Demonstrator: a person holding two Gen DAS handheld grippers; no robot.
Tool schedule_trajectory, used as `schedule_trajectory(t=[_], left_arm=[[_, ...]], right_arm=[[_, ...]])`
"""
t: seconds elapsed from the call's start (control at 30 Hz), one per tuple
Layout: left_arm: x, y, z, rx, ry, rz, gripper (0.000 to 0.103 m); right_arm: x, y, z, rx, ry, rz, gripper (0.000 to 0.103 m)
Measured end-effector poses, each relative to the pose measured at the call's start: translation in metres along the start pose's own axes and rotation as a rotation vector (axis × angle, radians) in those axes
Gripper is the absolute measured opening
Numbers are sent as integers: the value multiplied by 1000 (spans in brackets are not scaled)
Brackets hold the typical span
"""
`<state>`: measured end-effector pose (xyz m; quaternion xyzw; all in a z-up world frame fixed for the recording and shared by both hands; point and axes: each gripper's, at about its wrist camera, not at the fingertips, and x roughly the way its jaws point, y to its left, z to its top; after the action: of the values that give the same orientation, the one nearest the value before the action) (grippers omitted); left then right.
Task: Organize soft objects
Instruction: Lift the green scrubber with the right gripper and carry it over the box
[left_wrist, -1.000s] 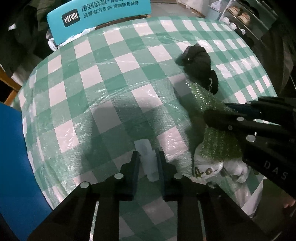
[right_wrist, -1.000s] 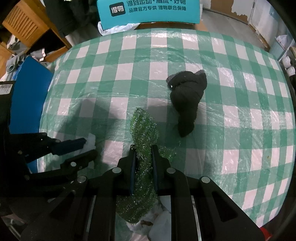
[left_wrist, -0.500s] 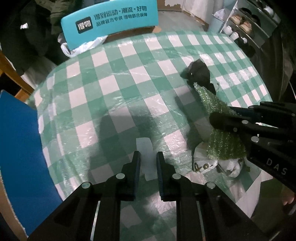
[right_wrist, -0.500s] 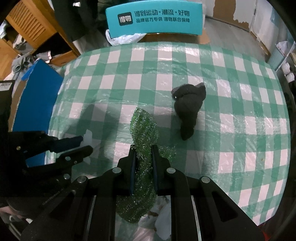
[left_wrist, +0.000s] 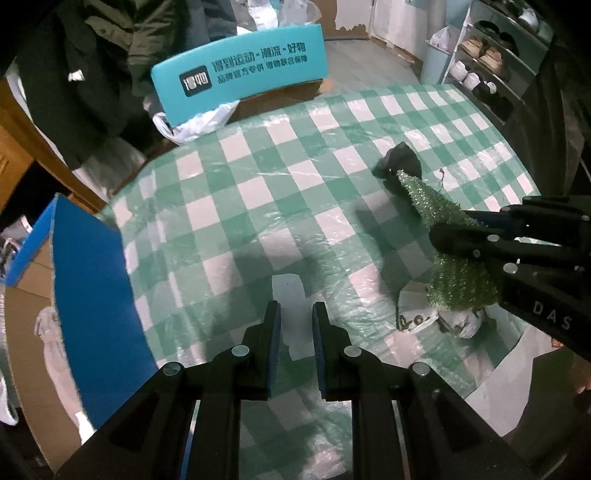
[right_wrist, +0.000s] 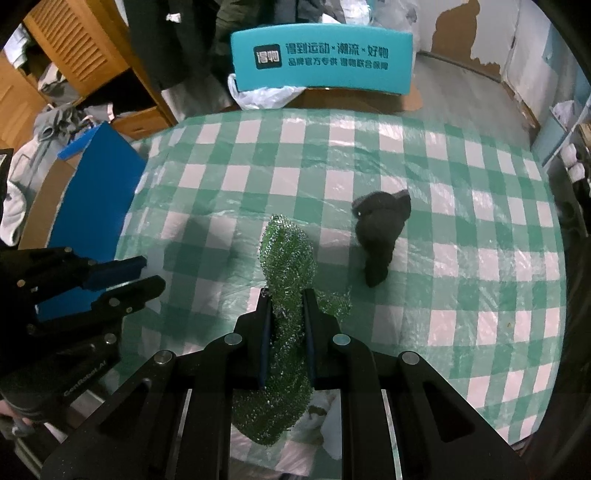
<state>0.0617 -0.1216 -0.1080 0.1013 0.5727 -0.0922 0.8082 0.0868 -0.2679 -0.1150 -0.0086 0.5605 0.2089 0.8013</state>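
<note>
Bag (left_wrist: 439, 317) under green cloth (right_wrist: 286, 280) — print illegible

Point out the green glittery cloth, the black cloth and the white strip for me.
Green cloth (right_wrist: 288, 251): right wrist view, upper end above the fingers.
Black cloth (right_wrist: 382, 225): right wrist view, its bulky middle.
White strip (left_wrist: 288, 288): left wrist view, top end above the fingers.

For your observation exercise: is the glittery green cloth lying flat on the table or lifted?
Lifted: the glittery green cloth hangs pinched in the right gripper above the checked tablecloth.
</note>
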Motion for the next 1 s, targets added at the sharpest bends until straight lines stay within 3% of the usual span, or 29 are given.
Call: schedule_trajectory(t=[1.0], left_arm=[[-57,47,-19,-48,-100,56,17]], right_arm=[[-48,64,19,-91,-97,40,14]])
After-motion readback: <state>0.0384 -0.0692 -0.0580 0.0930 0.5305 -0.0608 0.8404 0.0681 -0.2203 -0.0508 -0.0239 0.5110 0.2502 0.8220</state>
